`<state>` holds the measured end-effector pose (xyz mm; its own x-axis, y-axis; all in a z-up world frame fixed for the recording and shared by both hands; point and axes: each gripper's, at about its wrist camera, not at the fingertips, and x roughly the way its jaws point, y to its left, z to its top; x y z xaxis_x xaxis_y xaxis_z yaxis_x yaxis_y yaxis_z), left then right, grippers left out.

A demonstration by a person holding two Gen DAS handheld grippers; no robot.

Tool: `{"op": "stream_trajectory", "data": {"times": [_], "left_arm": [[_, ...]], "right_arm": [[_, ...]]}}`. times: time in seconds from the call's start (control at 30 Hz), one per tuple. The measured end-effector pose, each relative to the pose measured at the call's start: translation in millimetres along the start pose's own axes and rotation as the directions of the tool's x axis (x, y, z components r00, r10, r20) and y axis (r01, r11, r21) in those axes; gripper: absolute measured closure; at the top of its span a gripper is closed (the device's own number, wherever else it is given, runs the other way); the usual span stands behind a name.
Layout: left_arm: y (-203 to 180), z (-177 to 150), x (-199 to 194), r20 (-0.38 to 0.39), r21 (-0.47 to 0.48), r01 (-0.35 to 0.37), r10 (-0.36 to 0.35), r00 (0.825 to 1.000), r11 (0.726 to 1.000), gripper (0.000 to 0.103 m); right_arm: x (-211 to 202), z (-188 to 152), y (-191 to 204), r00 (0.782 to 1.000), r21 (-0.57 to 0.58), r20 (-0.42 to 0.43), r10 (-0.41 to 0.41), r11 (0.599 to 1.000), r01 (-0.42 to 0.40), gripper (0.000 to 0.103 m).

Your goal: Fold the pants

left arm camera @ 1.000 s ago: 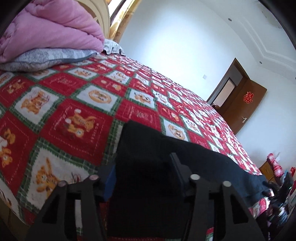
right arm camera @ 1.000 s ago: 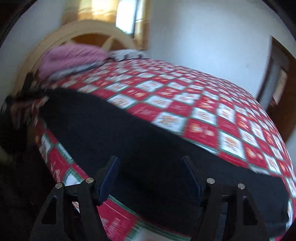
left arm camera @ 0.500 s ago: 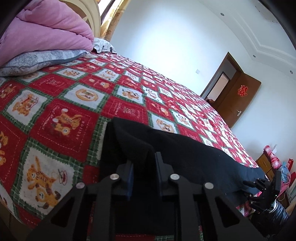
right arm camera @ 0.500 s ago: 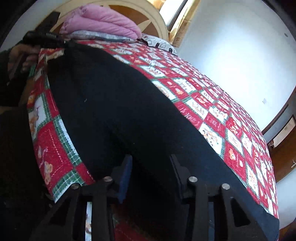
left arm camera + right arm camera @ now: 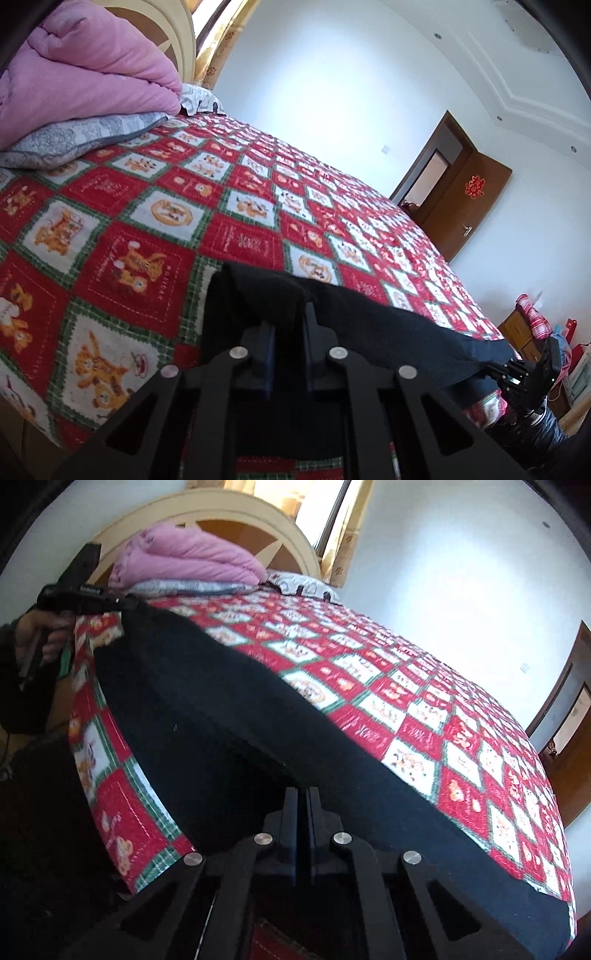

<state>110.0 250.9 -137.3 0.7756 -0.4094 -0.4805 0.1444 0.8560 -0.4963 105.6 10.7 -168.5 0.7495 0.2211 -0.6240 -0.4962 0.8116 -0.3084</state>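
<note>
Black pants (image 5: 388, 332) lie stretched along the near edge of the bed, also filling the right wrist view (image 5: 221, 716). My left gripper (image 5: 287, 317) has its jaws closing tight on a raised fold at one end of the pants. My right gripper (image 5: 301, 794) has its jaws closing down to a thin slit on the pants' near edge at the other end. Each gripper shows in the other's view: the left gripper (image 5: 123, 603), held by a hand (image 5: 37, 635), far left, and the right gripper (image 5: 495, 371) at the far right.
A red, green and white patchwork bedspread (image 5: 147, 229) covers the bed. A folded pink duvet (image 5: 81, 74) on a grey pillow (image 5: 74, 136) lies by the headboard (image 5: 221, 520). A brown door (image 5: 469, 199) stands open beyond. Clutter sits at the bed's foot (image 5: 532, 317).
Both grippers went from wide open to closed on the black fabric. The left one has lifted its fold a little; the right one shifted sideways and rolled along the pants' edge.
</note>
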Motion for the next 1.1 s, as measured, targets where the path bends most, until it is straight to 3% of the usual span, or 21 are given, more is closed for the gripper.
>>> {"op": "stream_trajectory", "data": {"times": [0.17,0.37,0.57,0.77,0.83,0.9,0.93,0.97,1.0,1.1], "left_arm": [[4,-12,-8,-0.051,0.006,0.005,-0.005,0.999,1.000,0.091],[19,-35,0,-0.123,-0.024,-0.018,0.015,0.992,1.000,0.091],[15,-38,-8,-0.122,0.002,-0.009,0.009,0.992,1.000,0.091],[21,-46,-8,-0.127,-0.026,-0.007,0.003,0.992,1.000,0.090],[21,-45,-8,-0.120,-0.032,-0.011,0.007,0.993,0.999,0.085],[21,-47,-6,-0.123,-0.033,-0.007,0.003,0.992,0.999,0.083],[21,-48,-6,-0.125,-0.030,-0.015,0.011,0.992,0.999,0.081],[21,-50,-5,-0.125,-0.033,-0.022,0.017,0.992,0.999,0.077],[22,-51,-4,-0.127,-0.041,-0.015,0.009,0.992,0.999,0.077],[23,-53,-3,-0.125,-0.038,-0.017,0.012,0.992,0.999,0.077]], "right_arm": [[-16,-2,2,0.999,0.006,0.007,0.033,0.999,-0.033,0.099],[-4,-22,18,0.996,-0.038,-0.062,0.071,0.997,-0.073,0.100],[-22,-21,18,0.990,0.002,-0.010,0.142,0.990,-0.142,0.103],[-12,-28,25,0.998,-0.035,-0.026,0.061,0.997,-0.061,0.103],[-11,-27,19,0.998,-0.019,-0.022,0.062,0.998,-0.062,0.101],[-12,-27,16,0.999,-0.016,-0.020,0.046,0.999,-0.047,0.094],[-11,-26,14,0.999,-0.012,-0.020,0.044,0.999,-0.044,0.080],[-10,-27,13,0.998,-0.009,-0.026,0.052,0.999,-0.052,0.061],[-9,-28,14,0.998,-0.009,-0.031,0.062,0.998,-0.062,0.054],[-7,-31,16,0.998,-0.019,-0.032,0.062,0.998,-0.063,0.051]]}}
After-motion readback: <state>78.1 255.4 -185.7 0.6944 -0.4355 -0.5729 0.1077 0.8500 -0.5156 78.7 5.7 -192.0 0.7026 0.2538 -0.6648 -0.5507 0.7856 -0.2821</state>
